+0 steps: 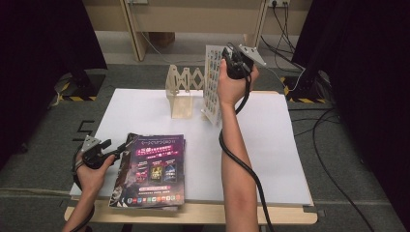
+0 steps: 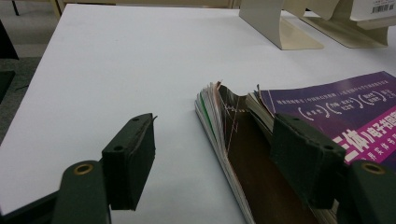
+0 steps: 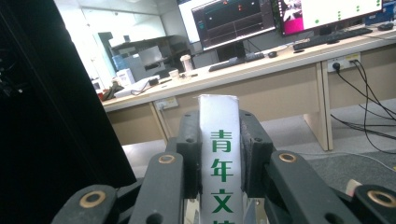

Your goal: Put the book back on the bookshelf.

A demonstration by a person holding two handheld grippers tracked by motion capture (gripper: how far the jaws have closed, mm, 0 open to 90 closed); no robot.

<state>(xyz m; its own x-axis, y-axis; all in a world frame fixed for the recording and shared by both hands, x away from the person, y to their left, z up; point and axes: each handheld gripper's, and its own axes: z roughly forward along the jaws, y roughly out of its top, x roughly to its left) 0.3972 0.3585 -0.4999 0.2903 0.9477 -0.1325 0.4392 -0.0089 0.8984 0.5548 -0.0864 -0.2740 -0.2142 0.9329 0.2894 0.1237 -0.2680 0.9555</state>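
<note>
A stack of magazines (image 1: 151, 169) with a purple cover lies at the front left of the white board (image 1: 270, 145). My left gripper (image 1: 117, 151) is open at the stack's left edge. In the left gripper view the stack's fanned edge (image 2: 224, 135) lies between the wide-apart pads (image 2: 133, 156), with the far pad over the purple cover (image 2: 355, 112). My right gripper (image 1: 230, 61) is raised at the back and shut on the top of an upright magazine (image 1: 211, 82), which stands beside the beige book stand (image 1: 180, 92). Its white spine (image 3: 220, 154) with green characters is pinched between the jaws.
The beige book stand (image 2: 275, 25) stands past the stack at the board's far side. Black curtains (image 1: 43, 43) hang left and right. Cables (image 1: 333, 159) run over the floor at the right. A desk with monitors (image 3: 233, 18) is behind the table.
</note>
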